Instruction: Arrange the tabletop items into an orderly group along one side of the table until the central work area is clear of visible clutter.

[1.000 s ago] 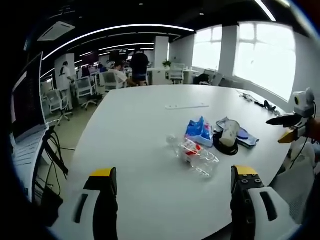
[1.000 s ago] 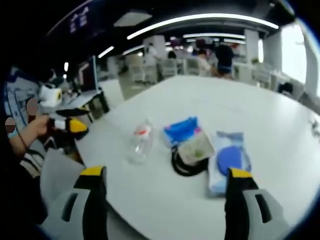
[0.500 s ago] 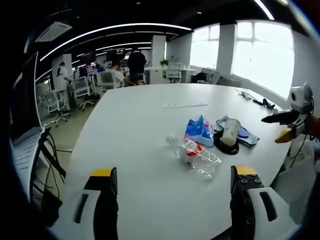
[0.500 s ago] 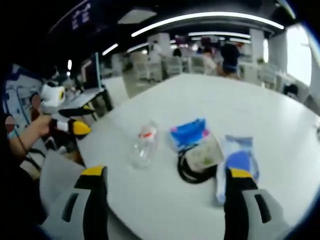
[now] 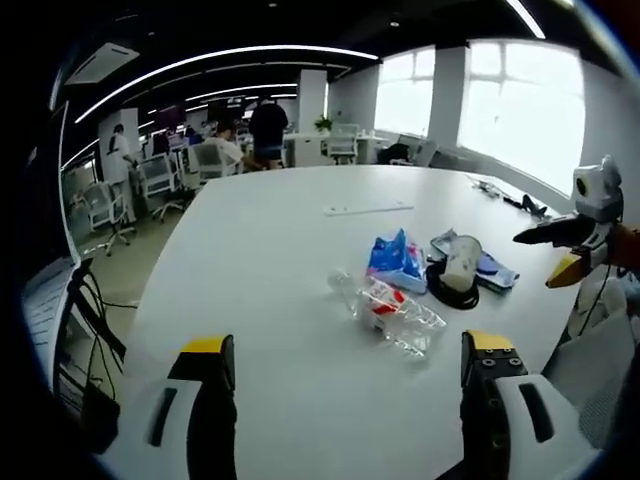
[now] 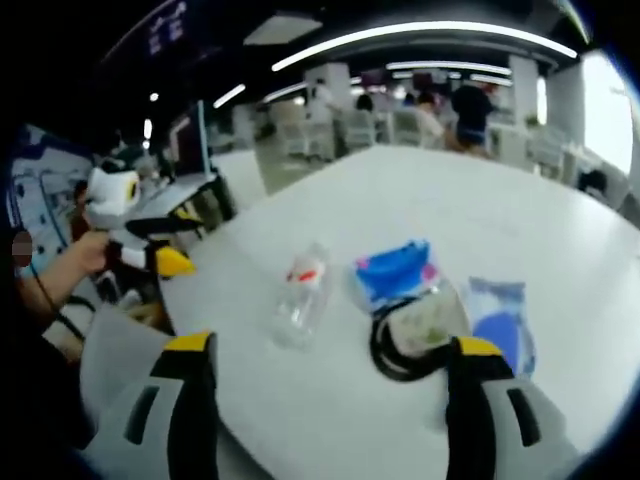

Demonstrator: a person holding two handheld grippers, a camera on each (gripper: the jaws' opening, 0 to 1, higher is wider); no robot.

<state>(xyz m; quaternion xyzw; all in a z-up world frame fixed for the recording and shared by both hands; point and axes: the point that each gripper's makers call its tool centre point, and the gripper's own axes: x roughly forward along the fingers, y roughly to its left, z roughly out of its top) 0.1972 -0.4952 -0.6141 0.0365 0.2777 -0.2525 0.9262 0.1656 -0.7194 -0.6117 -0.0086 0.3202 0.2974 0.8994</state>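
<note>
Both grippers (image 5: 345,375) (image 6: 325,375) wide open, empty, clear bottle (image 5: 388,310) well ahead of fingertips (image 5: 205,347).

Light sources: ceiling light strips (image 5: 230,55); large windows (image 5: 520,110), blown out white.
Brightness: white table (image 5: 270,260) evenly bright; ceiling dark.
Shadows: faint, soft.
Glare: mild sheen on the far tabletop.
Sharpness: left gripper view crisp; right gripper view softly blurred throughout.
Distortion: strong fisheye bending toward edges.
</note>
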